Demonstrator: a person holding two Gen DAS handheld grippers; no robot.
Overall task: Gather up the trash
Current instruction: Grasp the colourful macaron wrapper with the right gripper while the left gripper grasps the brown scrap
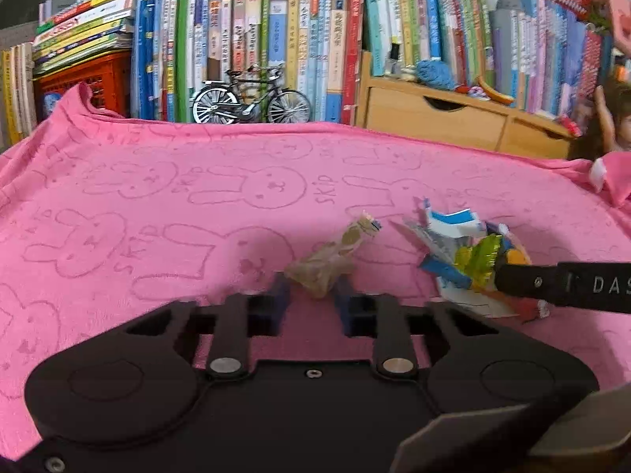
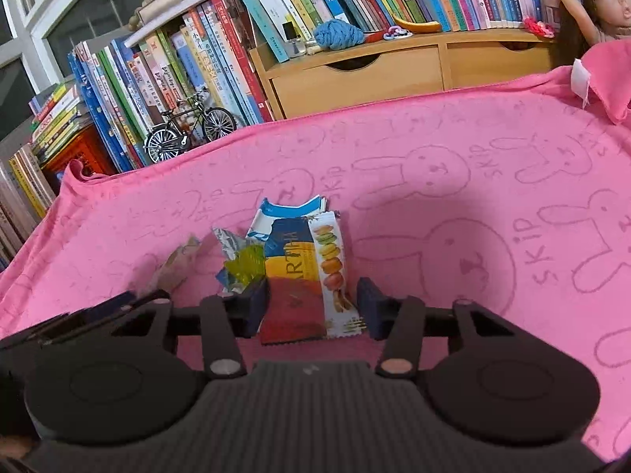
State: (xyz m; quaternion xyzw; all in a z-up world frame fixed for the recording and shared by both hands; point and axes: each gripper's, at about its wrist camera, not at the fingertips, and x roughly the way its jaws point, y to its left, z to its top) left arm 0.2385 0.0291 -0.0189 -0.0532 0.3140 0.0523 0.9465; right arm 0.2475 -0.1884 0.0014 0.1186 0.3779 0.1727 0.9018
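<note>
A crumpled tan wrapper [image 1: 325, 262] sits between the blue fingertips of my left gripper [image 1: 314, 299], which is shut on its lower end. To its right on the pink rabbit-print cloth [image 1: 157, 205] lies a pile of wrappers [image 1: 461, 252]: blue-and-white, green foil and a macaron packet. My right gripper [image 2: 313, 307] stands open, its fingers on either side of the macaron wrapper [image 2: 311, 276]; the left finger touches the green foil [image 2: 246, 262]. The tan wrapper [image 2: 177, 262] and my left gripper [image 2: 118, 307] show at the left of the right wrist view.
Behind the cloth stand rows of books [image 1: 276, 39], a model bicycle [image 1: 252, 98], an orange crate [image 1: 86, 82] under stacked books, and a wooden drawer unit [image 1: 434, 118]. A doll [image 2: 603, 4] sits at the far right corner, where the cloth folds up [image 2: 607, 82].
</note>
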